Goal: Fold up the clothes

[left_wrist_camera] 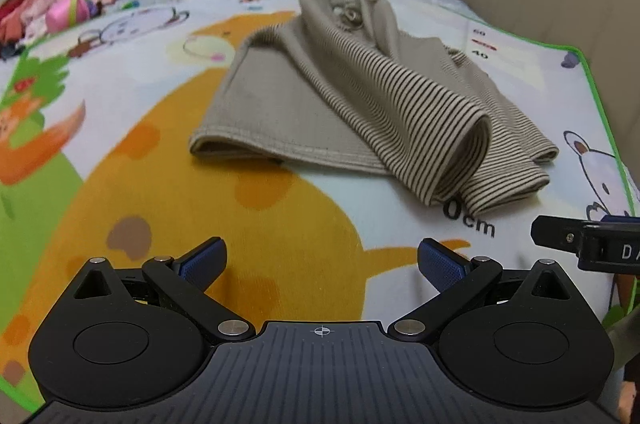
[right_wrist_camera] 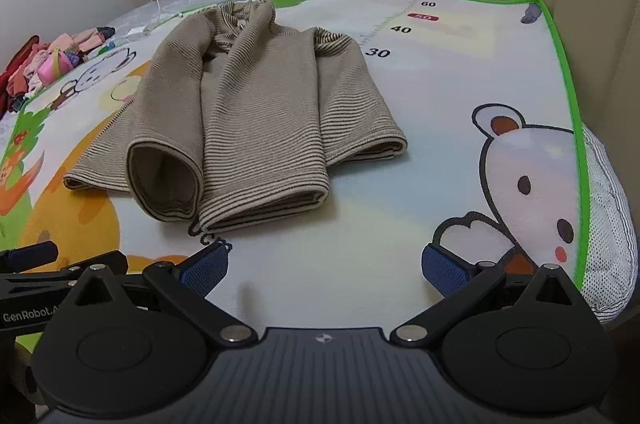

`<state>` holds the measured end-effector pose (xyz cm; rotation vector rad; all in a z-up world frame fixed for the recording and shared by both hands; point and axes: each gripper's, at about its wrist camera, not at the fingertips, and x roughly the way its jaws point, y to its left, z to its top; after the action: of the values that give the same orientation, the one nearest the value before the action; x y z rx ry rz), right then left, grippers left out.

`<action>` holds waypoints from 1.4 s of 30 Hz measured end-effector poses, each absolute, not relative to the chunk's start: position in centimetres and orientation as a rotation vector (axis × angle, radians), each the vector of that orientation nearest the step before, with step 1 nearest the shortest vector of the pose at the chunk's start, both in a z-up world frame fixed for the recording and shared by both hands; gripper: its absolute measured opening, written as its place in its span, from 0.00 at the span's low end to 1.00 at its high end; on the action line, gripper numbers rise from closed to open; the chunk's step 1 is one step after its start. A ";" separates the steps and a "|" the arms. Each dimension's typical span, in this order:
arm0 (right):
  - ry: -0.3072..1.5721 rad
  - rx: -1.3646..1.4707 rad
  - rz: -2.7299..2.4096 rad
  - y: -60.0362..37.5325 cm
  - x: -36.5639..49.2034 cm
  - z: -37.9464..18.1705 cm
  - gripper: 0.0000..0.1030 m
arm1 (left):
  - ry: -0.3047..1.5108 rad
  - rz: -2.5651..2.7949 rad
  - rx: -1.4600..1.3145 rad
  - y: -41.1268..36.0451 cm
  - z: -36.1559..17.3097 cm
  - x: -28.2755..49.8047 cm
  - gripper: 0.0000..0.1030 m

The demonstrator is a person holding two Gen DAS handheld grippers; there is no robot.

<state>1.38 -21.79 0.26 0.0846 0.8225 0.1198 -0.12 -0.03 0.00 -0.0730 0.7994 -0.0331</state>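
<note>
Side by side, left gripper (left_wrist_camera: 322,262) and right gripper (right_wrist_camera: 325,264) hover wide apart-jawed, empty, near the striped sweater (right_wrist_camera: 248,111).

The left gripper (left_wrist_camera: 322,264) is level and low, its jaws spread wide with nothing between the blue pads (left_wrist_camera: 204,261). The right gripper (right_wrist_camera: 325,266) sits the same way, jaws wide apart and empty. They are side by side: each one's black body shows at the edge of the other's view.
</note>
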 end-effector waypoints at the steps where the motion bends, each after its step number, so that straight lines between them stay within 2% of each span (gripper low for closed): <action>1: 0.824 0.079 0.118 -21.7 1.4 0.3 1.00 | 0.789 -0.035 -0.066 -0.1 0.0 -0.3 1.00; 8: 0.836 0.044 0.103 -21.3 1.5 0.4 1.00 | 0.716 -0.049 -0.018 -0.3 0.0 -1.3 1.00; 18: 0.825 0.037 0.096 -21.6 1.4 -0.7 1.00 | 0.737 -0.044 -0.044 -0.3 -2.4 -1.3 1.00; 23: 0.819 0.029 0.099 -21.5 0.9 -0.7 1.00 | 0.792 -0.028 -0.082 0.1 -0.2 -0.3 1.00; 42: 0.834 0.004 0.104 -20.9 1.0 -0.6 1.00 | 0.788 -0.034 -0.084 0.1 -0.4 -0.6 1.00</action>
<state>0.98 -20.87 -0.57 0.0036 0.8338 0.1037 -0.59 0.10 -0.40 -0.0841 0.7876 -0.0345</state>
